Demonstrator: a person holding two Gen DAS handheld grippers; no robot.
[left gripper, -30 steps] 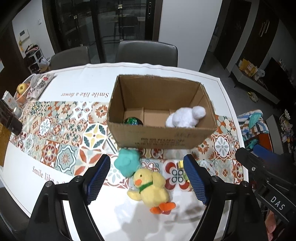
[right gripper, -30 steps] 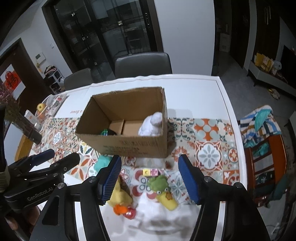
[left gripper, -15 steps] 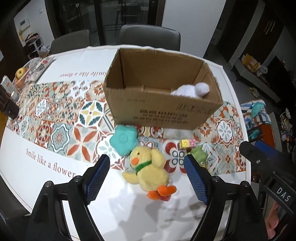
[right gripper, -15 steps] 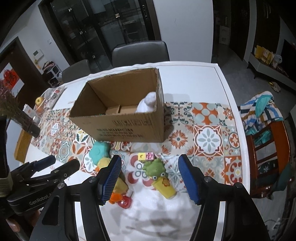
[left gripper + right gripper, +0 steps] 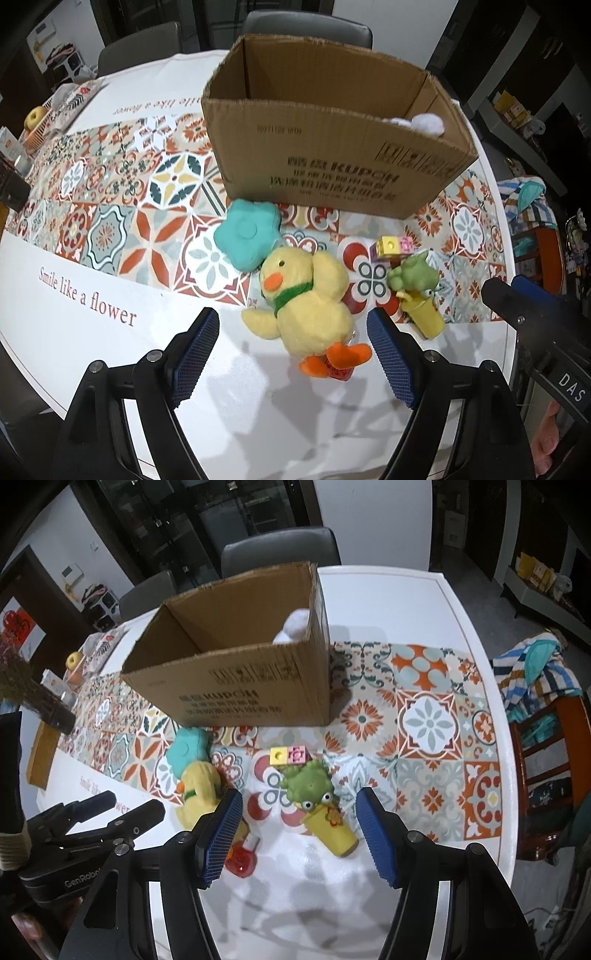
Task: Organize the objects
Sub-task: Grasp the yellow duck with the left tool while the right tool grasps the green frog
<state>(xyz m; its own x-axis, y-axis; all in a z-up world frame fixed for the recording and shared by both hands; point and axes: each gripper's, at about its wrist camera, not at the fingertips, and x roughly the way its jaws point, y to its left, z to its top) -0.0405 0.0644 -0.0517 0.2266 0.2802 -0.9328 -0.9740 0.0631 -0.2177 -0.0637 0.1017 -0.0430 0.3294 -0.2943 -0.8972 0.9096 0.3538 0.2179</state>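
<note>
An open cardboard box [image 5: 332,162] [image 5: 236,686] stands on the patterned table runner, with a white plush [image 5: 424,123] [image 5: 295,626] inside. In front of it lie a yellow duck plush [image 5: 310,302] [image 5: 199,790], a teal flower cushion [image 5: 247,232] [image 5: 188,747], a green frog toy in a yellow cup [image 5: 417,291] [image 5: 317,801], a yellow-pink block [image 5: 393,247] [image 5: 288,756] and a small red toy [image 5: 242,858]. My left gripper [image 5: 291,358] is open just before the duck. My right gripper [image 5: 299,834] is open just before the frog toy.
The table edge [image 5: 491,686] curves on the right, with a wooden chair and striped cloth [image 5: 535,679] beyond. A fruit basket and packets [image 5: 40,118] sit at the far left. Grey chairs [image 5: 280,550] stand behind the table.
Both grippers have come lower and closer to the toys. The box now shows from the side and its inside is mostly hidden. Both stay open.
</note>
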